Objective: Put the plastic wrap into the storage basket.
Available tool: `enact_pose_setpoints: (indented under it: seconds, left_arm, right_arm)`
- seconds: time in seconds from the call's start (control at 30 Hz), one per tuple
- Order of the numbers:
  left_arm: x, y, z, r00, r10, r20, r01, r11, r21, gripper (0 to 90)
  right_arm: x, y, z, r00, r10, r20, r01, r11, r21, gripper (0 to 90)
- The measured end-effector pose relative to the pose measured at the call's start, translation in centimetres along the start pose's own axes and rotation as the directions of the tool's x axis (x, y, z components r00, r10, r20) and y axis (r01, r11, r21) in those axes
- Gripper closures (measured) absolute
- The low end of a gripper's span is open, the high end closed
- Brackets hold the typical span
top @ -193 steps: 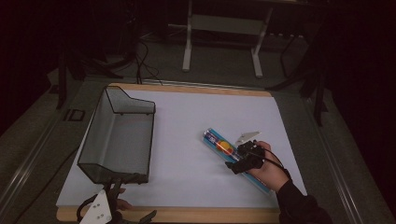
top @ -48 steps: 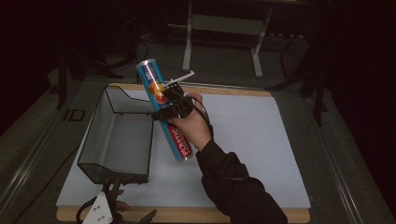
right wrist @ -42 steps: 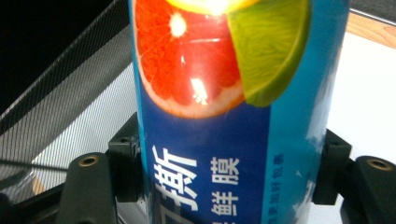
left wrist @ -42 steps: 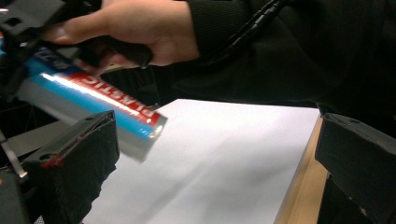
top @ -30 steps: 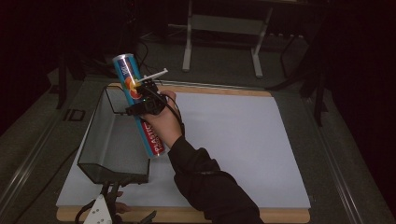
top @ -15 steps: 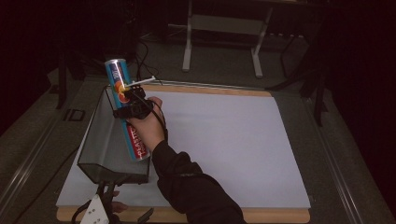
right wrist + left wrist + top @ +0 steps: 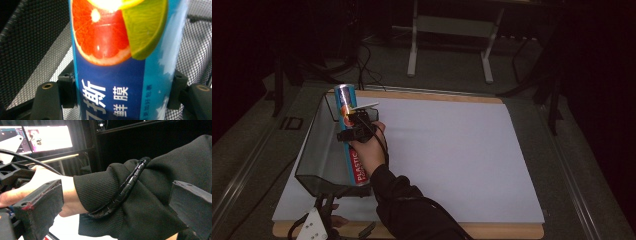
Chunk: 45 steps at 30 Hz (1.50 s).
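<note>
Carton of plastic wrap, long, blue, printed with a cut grapefruit and a lime wedge (image 7: 357, 169), clenched about its middle by the right tool (image 7: 357, 126), pads pressing on its two opposite sides. Held over and partly inside the dark wire-mesh basket (image 7: 312, 162) at the left of the white-covered tabletop (image 7: 452, 155). Long axis steeply tilted and running near to far, much in line with the basket's own longer side: lower end down by the near wall, upper end rising past the far rim. Cannot tell whether that lower end already touches the mesh floor. In the right gripper view, mesh close behind the carton on both sides. Probably a matter of lowering the upper end so that the carton lies flat along the basket, keeping it clear of the side walls before letting go. Left tool (image 7: 318, 228) low at the near edge of the tabletop, just in front of the basket, jaws standing wide apart and gripping nothing, a dark sleeve across its view. Right hand the one on the job; left apart from the carton.
</note>
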<state>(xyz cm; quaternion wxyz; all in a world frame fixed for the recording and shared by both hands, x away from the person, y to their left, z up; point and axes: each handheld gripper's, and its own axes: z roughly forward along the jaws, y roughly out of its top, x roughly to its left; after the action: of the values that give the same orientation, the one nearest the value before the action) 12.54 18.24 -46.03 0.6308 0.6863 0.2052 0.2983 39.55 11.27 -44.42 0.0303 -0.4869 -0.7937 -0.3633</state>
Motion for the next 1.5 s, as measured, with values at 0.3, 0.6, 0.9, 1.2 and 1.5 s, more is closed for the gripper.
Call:
enact_pose_setpoints:
  seconds: [0.3,0.6,0.9,1.2,1.5]
  left_arm:
    - [-0.1,0.0,0.0,1.0000,0.002,0.004,-0.002,1.0000,-0.002,0.7]
    - [0.0,0.0,0.0,0.9999,-0.002,0.011,0.002,1.0000,0.002,0.6]
    - [-0.1,0.0,0.1,0.9998,-0.005,0.021,0.005,1.0000,0.008,0.6]
    - [0.1,-0.1,0.1,0.9996,-0.013,0.023,0.013,0.9999,0.011,0.6]
    - [0.0,-0.1,0.2,0.9994,-0.013,0.031,0.013,0.9998,0.014,0.6]
  right_arm:
    - [-0.4,-0.6,1.2,0.9953,0.074,0.063,-0.074,0.997,-0.001,31.1]
    - [-1.4,-0.9,2.2,0.9900,0.113,0.084,-0.112,0.994,-0.016,30.4]
    - [-1.8,-0.9,2.8,0.9881,0.114,0.104,-0.114,0.993,-0.005,29.7]
    - [-1.9,-0.6,2.9,0.9941,0.043,0.100,-0.046,0.999,0.026,26.1]
    - [-1.7,0.3,0.4,0.9911,-0.089,0.098,0.092,0.995,-0.024,13.8]
